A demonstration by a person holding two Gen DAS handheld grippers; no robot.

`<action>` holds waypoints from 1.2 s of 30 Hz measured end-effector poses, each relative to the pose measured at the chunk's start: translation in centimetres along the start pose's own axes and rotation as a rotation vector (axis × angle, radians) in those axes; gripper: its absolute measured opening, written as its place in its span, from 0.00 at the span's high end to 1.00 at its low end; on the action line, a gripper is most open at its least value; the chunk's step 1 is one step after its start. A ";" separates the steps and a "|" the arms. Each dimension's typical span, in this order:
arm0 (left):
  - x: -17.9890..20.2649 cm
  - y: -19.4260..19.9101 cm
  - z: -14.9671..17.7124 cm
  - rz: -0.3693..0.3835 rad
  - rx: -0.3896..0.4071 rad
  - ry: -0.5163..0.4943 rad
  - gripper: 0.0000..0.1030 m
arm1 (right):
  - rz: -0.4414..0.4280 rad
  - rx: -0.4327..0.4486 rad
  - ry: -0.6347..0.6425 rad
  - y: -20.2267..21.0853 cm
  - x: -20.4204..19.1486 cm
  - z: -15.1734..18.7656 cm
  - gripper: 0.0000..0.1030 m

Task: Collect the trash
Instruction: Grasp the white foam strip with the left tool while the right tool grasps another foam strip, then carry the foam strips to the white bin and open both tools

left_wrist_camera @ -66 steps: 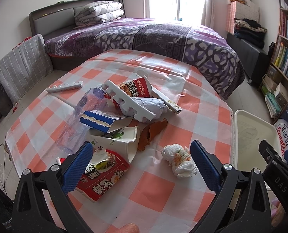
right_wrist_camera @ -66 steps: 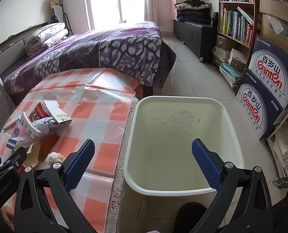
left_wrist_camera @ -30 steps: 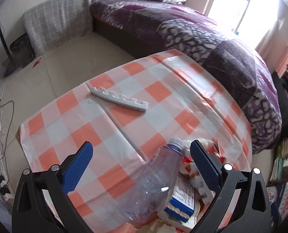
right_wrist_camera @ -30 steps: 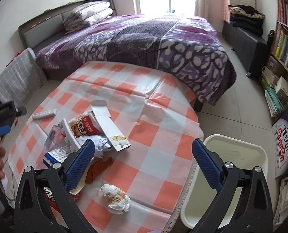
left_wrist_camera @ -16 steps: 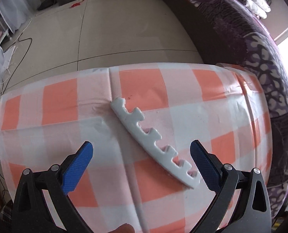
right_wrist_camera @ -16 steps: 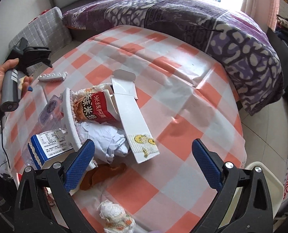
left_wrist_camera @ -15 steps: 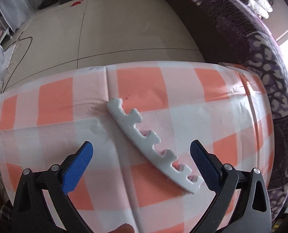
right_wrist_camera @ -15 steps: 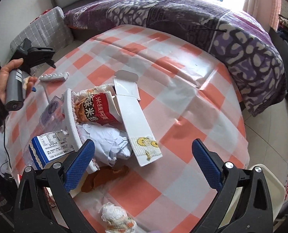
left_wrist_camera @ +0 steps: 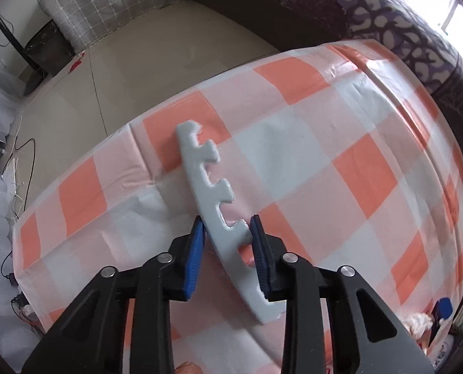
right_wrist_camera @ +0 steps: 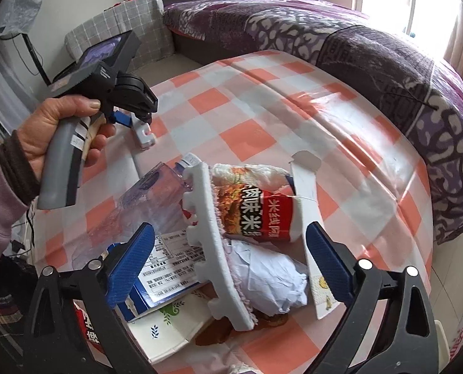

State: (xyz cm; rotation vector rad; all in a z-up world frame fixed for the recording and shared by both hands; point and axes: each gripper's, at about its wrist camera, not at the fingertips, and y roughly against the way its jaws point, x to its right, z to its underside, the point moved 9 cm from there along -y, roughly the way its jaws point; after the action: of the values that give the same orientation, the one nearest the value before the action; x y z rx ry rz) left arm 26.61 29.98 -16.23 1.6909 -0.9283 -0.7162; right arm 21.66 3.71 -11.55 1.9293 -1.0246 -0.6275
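A: Gripping a pale foam strip [left_wrist_camera: 214,205] near its closer end, the left gripper [left_wrist_camera: 226,233] has its blue ribbed jaws drawn in against both edges. The strip is matte and curved, with blocky notches cut along one side. It lies on the desk [left_wrist_camera: 294,162] close to the edge, well apart from the main heap.

B: Confirmed from the right wrist view: the left gripper [right_wrist_camera: 128,118] is held in the person's left hand [right_wrist_camera: 63,124], and the short end of the strip [right_wrist_camera: 144,135] pokes out beyond it. Covering of the desk?

A: A glossy plastic cloth in orange, pink and white checks, creased and reflecting light.

B: Right gripper [right_wrist_camera: 228,258]?

A: Its jaws stand wide apart, holding nothing, poised above the heap. Below them lie a second notched foam strip [right_wrist_camera: 214,243], a crushed clear plastic bottle [right_wrist_camera: 147,199], a crumpled white paper ball [right_wrist_camera: 269,280] and a blue-and-white carton [right_wrist_camera: 156,268] with a panel of fine print too small to read.

B: Any legible writing?

A: A red paper noodle cup [right_wrist_camera: 256,208] on its side carries large white Chinese characters; I read 肉末米线 in part. A long flat white cardboard flap [right_wrist_camera: 306,205] lies beside it.
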 end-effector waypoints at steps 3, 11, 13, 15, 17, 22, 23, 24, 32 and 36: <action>-0.7 0.4 1.3 0.041 -0.031 0.015 0.73 | 0.032 -0.043 0.011 -1.7 -0.4 0.4 0.38; 0.1 6.8 3.4 0.124 0.049 0.021 0.73 | -0.058 0.004 -0.203 -0.4 0.9 -1.0 0.85; 0.8 9.3 3.7 0.154 0.096 0.013 0.73 | -0.075 0.050 -0.255 1.1 1.5 -1.7 0.86; 1.9 11.1 3.7 0.185 0.126 0.008 0.73 | -0.088 0.093 -0.293 2.5 2.1 -2.3 0.86; 3.0 13.0 4.4 0.223 0.154 0.001 0.73 | -0.090 0.140 -0.325 4.5 3.0 -2.7 0.86; 6.2 16.2 6.4 0.294 0.197 -0.037 0.72 | -0.081 0.209 -0.390 8.2 5.5 -2.6 0.86; 6.9 16.8 6.7 0.300 0.212 -0.052 0.72 | -0.068 0.223 -0.402 8.9 6.1 -2.5 0.86; 7.6 17.3 7.2 0.304 0.226 -0.065 0.72 | -0.056 0.236 -0.416 9.6 6.8 -2.4 0.86; 13.4 19.5 11.1 0.373 0.250 -0.206 0.72 | 0.050 0.249 -0.574 12.7 13.0 2.0 0.86; 15.7 19.1 13.2 0.386 0.231 -0.265 0.72 | 0.118 0.226 -0.704 13.9 17.0 5.8 0.86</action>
State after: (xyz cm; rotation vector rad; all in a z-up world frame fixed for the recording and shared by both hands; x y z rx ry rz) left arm 19.51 6.81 -2.11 1.5662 -1.5244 -0.5943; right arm 20.77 -17.52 -3.42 1.8460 -1.6870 -1.2109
